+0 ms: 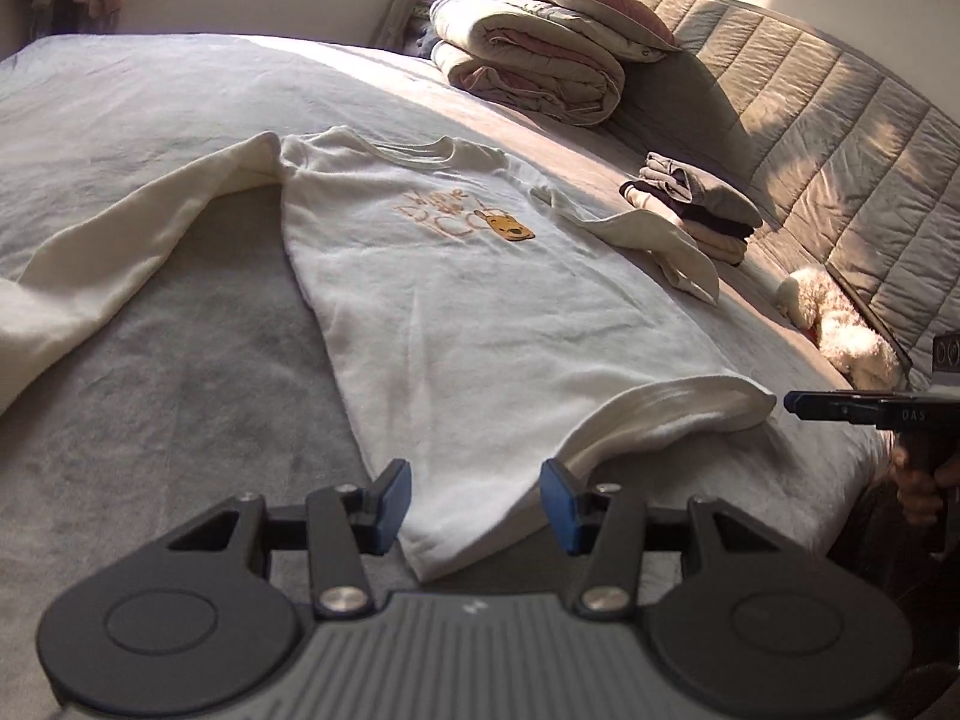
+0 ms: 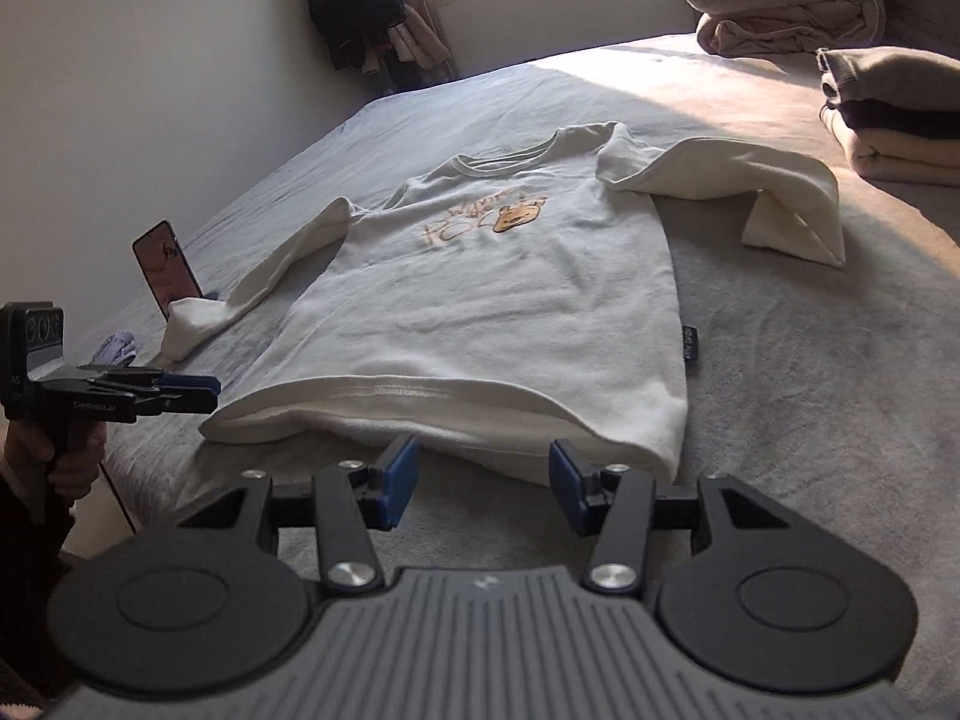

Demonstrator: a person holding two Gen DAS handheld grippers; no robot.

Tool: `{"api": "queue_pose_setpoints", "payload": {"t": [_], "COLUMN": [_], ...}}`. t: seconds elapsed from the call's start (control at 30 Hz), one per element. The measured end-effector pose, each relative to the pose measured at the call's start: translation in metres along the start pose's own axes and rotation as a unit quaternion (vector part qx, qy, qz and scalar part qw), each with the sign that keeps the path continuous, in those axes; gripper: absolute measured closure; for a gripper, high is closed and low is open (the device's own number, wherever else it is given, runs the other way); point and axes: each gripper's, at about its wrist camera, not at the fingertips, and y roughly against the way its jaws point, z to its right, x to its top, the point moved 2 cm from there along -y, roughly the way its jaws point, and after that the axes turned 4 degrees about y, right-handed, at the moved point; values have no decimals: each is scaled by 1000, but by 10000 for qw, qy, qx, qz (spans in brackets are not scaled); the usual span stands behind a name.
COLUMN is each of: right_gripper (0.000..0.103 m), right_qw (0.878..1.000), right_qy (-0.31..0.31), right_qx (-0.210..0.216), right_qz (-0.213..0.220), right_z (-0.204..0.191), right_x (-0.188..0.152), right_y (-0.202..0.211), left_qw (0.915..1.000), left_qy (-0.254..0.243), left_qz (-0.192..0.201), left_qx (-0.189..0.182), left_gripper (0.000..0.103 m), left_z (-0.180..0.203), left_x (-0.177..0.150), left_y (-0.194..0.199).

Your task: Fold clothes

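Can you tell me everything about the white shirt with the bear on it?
The white shirt is long-sleeved and looks soft, with a ribbed round collar, orange lettering and a yellow bear face on the chest. It lies front up, spread on the grey bed. One sleeve stretches out; the other is bent back on itself. A small dark tag sits at a side seam. Nothing grips it.
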Motion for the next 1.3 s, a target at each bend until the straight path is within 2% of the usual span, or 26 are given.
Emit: {"api": "queue_pose_setpoints", "payload": {"t": [0.13,0.27,0.4,0.53,0.6,0.7,0.83,1.0,1.13,1.2,1.3], "right_gripper": [49,49,49,52,59,60,59,60,59,59,59], "right_qw": [9971,9880,9770,9618,9500,9366,9297,9285,9125,9084,9025], "right_qy": [-738,-1512,-2098,-2708,-3082,-3444,-3608,-3618,-3978,-4066,-4203], "right_qx": [16,89,182,286,462,639,741,826,951,965,936], "right_qz": [187,307,343,263,175,67,-7,-120,100,94,43], "right_z": [28,54,72,86,90,93,90,86,98,102,107], "right_x": [-1,-2,-2,-7,-11,-15,-15,-18,-16,-17,-19], "right_y": [15,14,5,-9,-18,-29,-32,-32,-24,-23,-22], "left_qw": [9957,9840,9729,9575,9548,9532,9462,9455,9436,9437,9430], "left_qy": [879,1698,2197,2700,2756,2762,2879,2792,2777,2757,2764], "left_qz": [-170,-278,-517,-671,-754,-816,-944,-1107,-1213,-1240,-1298], "left_qx": [-242,-453,-493,-767,-820,-924,-1135,-1256,-1336,-1341,-1321], "left_gripper": [57,59,60,73,74,74,74,77,81,83,93], "left_z": [-21,-41,-53,-57,-56,-53,-52,-44,-42,-41,-41], "left_x": [2,2,-2,-8,-9,-11,-15,-18,-20,-21,-22], "left_y": [1,-4,-13,-26,-32,-36,-39,-45,-46,-46,-48]}}
